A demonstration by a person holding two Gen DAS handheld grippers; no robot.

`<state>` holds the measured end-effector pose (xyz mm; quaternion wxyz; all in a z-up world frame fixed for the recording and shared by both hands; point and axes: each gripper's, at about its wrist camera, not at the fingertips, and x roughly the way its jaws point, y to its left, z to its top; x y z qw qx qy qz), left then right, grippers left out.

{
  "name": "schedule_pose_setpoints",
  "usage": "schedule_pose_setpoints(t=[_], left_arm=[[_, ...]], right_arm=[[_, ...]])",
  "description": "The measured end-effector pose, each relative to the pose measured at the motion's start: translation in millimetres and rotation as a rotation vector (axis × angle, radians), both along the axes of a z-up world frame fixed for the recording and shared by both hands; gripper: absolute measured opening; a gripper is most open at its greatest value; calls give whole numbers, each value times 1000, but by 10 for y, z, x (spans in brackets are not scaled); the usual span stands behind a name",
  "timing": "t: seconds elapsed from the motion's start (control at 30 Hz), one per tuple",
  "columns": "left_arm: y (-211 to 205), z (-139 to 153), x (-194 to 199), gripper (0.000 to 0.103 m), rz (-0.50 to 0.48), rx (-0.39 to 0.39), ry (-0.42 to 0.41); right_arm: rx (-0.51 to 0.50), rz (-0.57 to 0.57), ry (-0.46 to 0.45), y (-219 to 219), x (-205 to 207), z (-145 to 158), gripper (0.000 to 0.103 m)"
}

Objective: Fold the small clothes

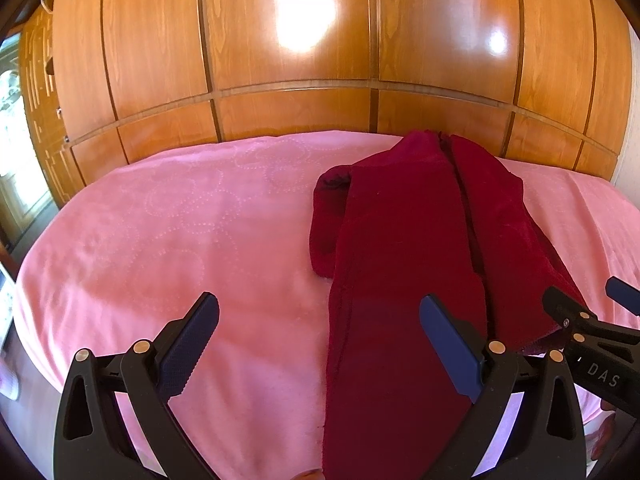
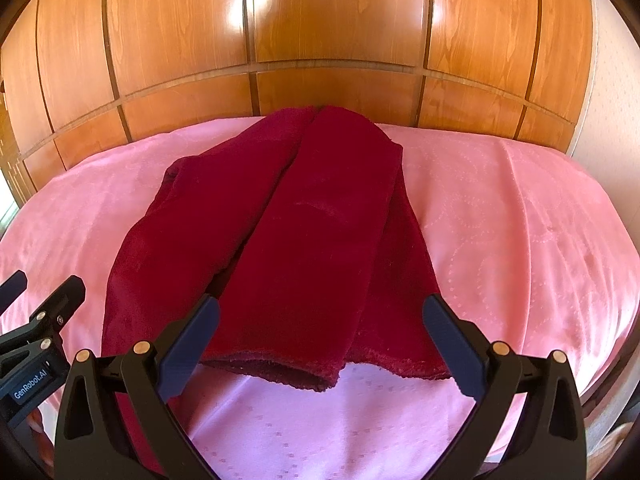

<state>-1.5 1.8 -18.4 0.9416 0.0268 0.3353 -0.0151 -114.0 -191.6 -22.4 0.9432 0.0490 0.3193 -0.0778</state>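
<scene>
A dark red velvety garment (image 1: 404,248) lies lengthwise on the pink bedspread (image 1: 180,220), its two long sides folded toward the middle. In the right wrist view the garment (image 2: 304,232) fills the centre, its near hem just beyond the fingers. My left gripper (image 1: 320,312) is open and empty, over the garment's left edge and the pink cover. My right gripper (image 2: 320,316) is open and empty, hovering over the near hem. The right gripper also shows at the right edge of the left wrist view (image 1: 584,300), and the left gripper at the left edge of the right wrist view (image 2: 44,292).
A glossy wooden panelled wall (image 1: 300,60) stands right behind the bed. The pink bedspread (image 2: 520,220) extends to both sides of the garment. A window area shows at the far left (image 1: 12,120). The bed's near edge drops off below the grippers.
</scene>
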Motion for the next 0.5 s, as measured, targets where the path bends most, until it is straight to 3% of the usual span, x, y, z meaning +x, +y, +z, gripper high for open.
schedule_pose_setpoints(t=[0.5], left_arm=[[-51, -28, -7, 99, -15, 12, 17]], right_arm=[[7, -1, 15, -29, -9, 8, 101]])
